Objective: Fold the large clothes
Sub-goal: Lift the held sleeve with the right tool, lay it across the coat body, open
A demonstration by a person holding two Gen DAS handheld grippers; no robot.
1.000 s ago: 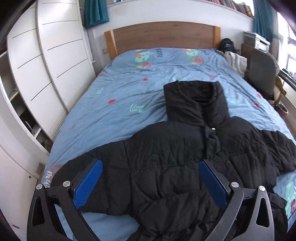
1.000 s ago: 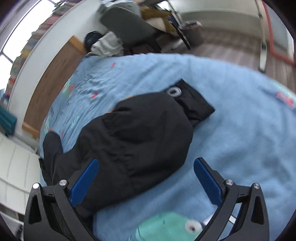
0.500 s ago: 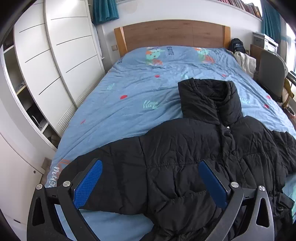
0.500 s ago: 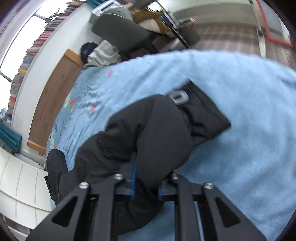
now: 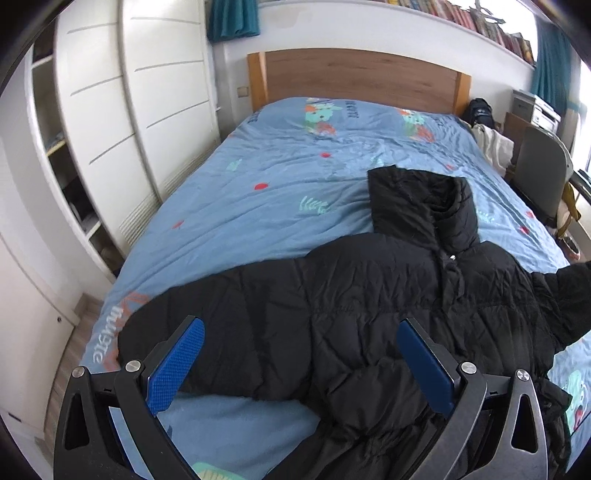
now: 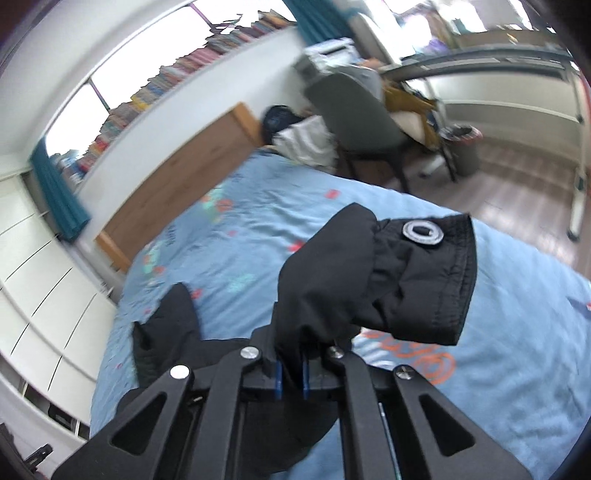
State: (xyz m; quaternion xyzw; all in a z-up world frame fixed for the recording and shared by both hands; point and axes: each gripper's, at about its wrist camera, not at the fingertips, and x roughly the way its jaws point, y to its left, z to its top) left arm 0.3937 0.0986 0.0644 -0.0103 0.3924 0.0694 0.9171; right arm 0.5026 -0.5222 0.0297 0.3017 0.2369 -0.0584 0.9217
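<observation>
Nearest, right gripper (image 6: 290,373) clamped hard on the sleeve (image 6: 373,280) of the black jacket (image 5: 351,317), pads pinching the cloth just behind the cuff (image 6: 439,280); wide apart a second ago, snapped shut since, then raised, so the sleeve now hangs clear of the blue bedspread (image 5: 266,192) instead of lying flat. Likely the start of the first fold: sleeve ready to be carried across the body of the jacket. Left gripper (image 5: 299,360) spread open above the near hem, gripping nothing, drifted sideways along the bed since the earlier views. Jacket otherwise spread front-up across the near half of the bed, other sleeve stretched toward the left edge, hood (image 5: 421,206) pointing at the headboard (image 5: 354,77). Farther off, wardrobe (image 5: 110,129) along the left side, grey chair (image 6: 354,110) with piled clothes to the right, books on the high shelf (image 5: 476,20). Nothing lying in the sleeve's way; puffy bulk the likely nuisance, prone to springing back
</observation>
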